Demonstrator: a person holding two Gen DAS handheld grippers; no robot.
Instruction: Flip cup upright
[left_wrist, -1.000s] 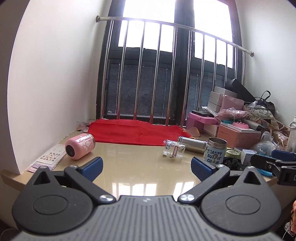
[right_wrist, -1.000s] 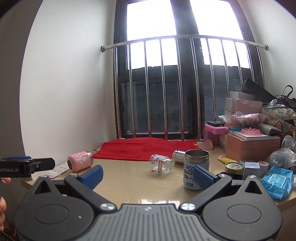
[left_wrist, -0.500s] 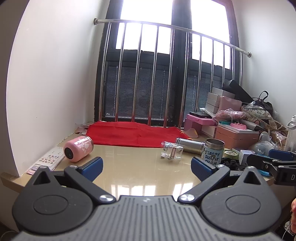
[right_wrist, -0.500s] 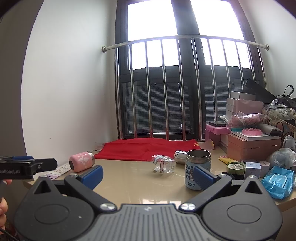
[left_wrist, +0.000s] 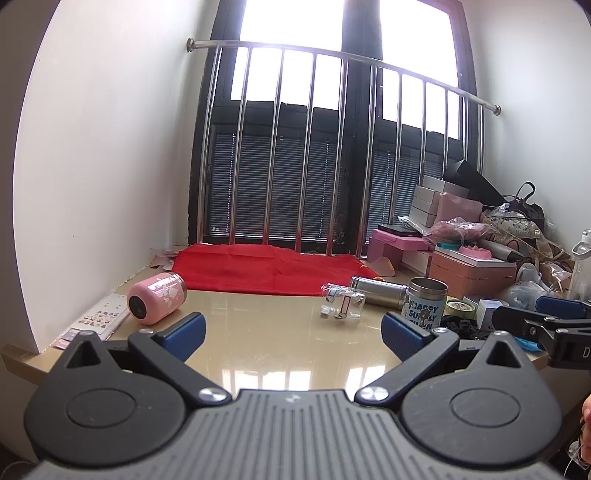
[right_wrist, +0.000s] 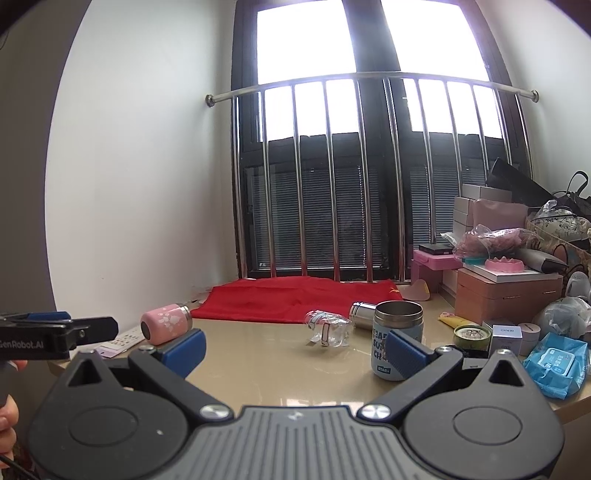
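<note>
**Both tongs wide open at the near edge, 3 cups lying down, 1 standing**

Nearest, the left gripper (left_wrist: 291, 328) and the right gripper (right_wrist: 295, 349) hover over the near edge of the worktop (left_wrist: 280, 354), each with its blue pads spread wide and nothing between them.

Beyond them, 1 blue printed cup (right_wrist: 397, 339) stands upright, mouth up, toward the right side. The glass cup (left_wrist: 342, 305) lies on its side mid-worktop. The pink cup (left_wrist: 157, 298) lies toward the left edge, its long axis level and running from near-left to far-right, the dark round end facing the cameras. Which end is its mouth is hard to tell. Farthest, a steel cup (left_wrist: 380, 291) lies along the red cloth (left_wrist: 266, 271) at the far edge.

Judging from this, the step in hand is the approach. A flip calls for closing across a lying cup's body and swinging its axis vertical.
</note>
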